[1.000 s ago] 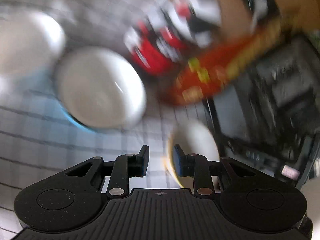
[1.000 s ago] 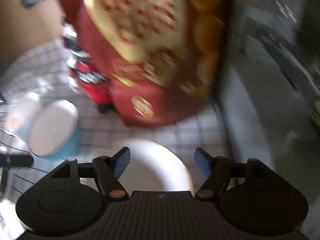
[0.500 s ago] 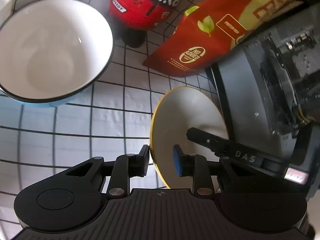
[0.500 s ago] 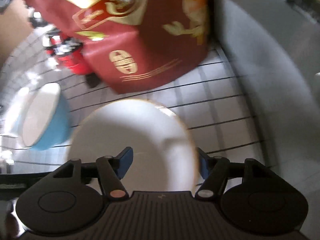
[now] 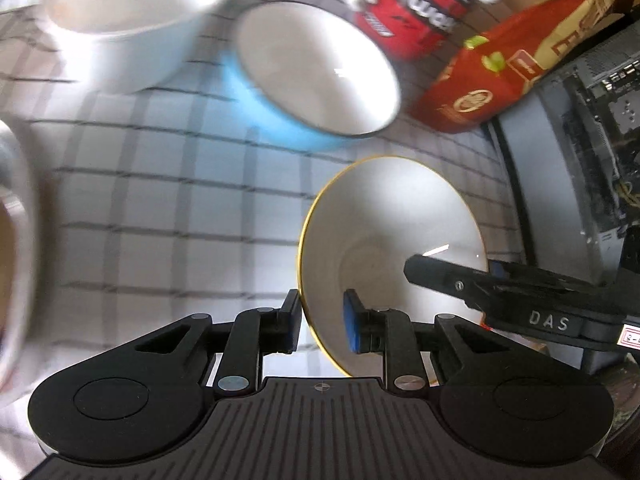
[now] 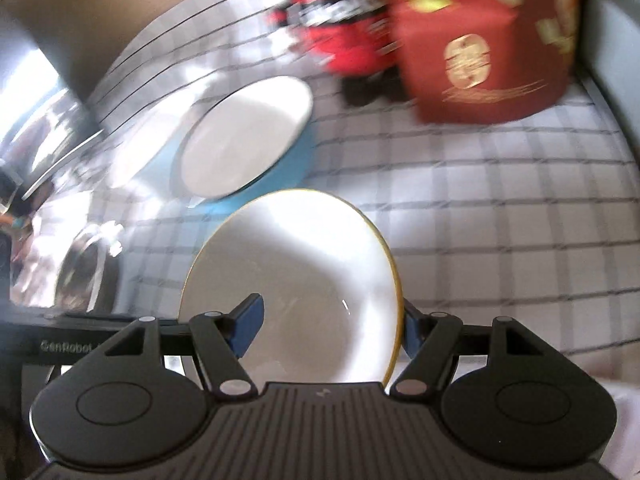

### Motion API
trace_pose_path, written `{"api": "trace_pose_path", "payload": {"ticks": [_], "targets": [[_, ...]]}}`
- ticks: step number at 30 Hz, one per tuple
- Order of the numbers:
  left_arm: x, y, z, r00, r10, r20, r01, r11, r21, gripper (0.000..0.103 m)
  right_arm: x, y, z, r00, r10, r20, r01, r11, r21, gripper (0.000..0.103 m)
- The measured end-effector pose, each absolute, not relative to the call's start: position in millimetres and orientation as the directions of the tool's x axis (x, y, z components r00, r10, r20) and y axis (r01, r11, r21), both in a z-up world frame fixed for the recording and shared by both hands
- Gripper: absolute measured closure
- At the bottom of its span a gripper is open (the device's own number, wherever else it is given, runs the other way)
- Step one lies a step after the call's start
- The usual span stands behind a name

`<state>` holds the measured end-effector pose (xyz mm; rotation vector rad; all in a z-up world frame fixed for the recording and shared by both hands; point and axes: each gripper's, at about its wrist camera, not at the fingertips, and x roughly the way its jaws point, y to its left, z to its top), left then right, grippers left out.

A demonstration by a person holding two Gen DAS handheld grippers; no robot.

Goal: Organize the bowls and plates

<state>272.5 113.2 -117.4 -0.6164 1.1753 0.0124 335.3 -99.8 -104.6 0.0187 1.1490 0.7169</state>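
Plate: white, gold-rimmed plate (image 5: pixel 384 240) lying on the checked worktop (image 5: pixel 160 220), just in front of the blue bowl (image 5: pixel 304 80); a white bowl (image 5: pixel 128 28) stands further left of that.
Left claw: the left claw (image 5: pixel 320 322) straddles the plate's near-left rim, one finger outside, the blue pad inside; its jaws are closing, yet a gap shows on both sides, so it has no grip so far.
Right claw: the right claw (image 6: pixel 330 326) stands spread across the plate's near edge, left pad over the dish, right pad outside the rim; nothing is pinched.
Step, as judged: both claws setting up to lift the plate by its rim, probably toward a stack.
Risk, slip: the rim is thin, glazed and sloped; a shallow bite by the left claw could let it skate out as the pads meet.
Risk, tilt: if only one claw holds, the plate would hang from one edge and could swing or drop.
Risk, clash: the two claws sit close at the same edge; either could knock the other.
Risk, neighbours: the blue bowl and the red bag (image 5: pixel 500 64) lie near; a push forward could shove the plate into the bowl; the red can (image 5: pixel 412 20) could topple.
Blur: both views smear at the edges; exact contact there cannot be told.
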Motion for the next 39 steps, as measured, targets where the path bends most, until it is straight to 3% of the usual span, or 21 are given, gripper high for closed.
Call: {"api": "trace_pose_path", "payload": {"ticks": [13,23,28,32,35,39], "targets": [[219,160,-106,0.38,-0.25,-0.891,-0.353,0.851,-0.389,0.078,275,-54,-118,0.091,0.565,-0.82,-0.519,0.73,0.446,0.029],[212,166,-118,0.277,-0.325,-0.904,-0.325,0.854,-0.406,0.082,262,-45,-122,0.047,0.551,-0.833,-0.529,0.722,0.447,0.029],[218,178,-80,0.31,-0.306,-0.9,-0.241,0.891,-0.386,0.082,281,-66,-69,0.241,0.535,-0.81,-0.546,0.765,0.343,0.028],[239,201,-37,0.45,-0.309,-0.838,-0.198,0.88,-0.431,0.081,311,-81,-25,0.406,0.51,-0.758,-0.492,0.821,0.289,0.017],[270,207,-26,0.547,-0.301,-0.781,-0.191,0.864,-0.466,0.081,339,-83,-26,0.418,0.505,-0.755,-0.42,0.845,0.332,0.014],[311,209,-53,0.544,-0.281,-0.791,-0.302,0.814,-0.497,0.081,366,-72,-69,0.335,0.489,-0.806,-0.36,0.856,0.37,0.008]]}}
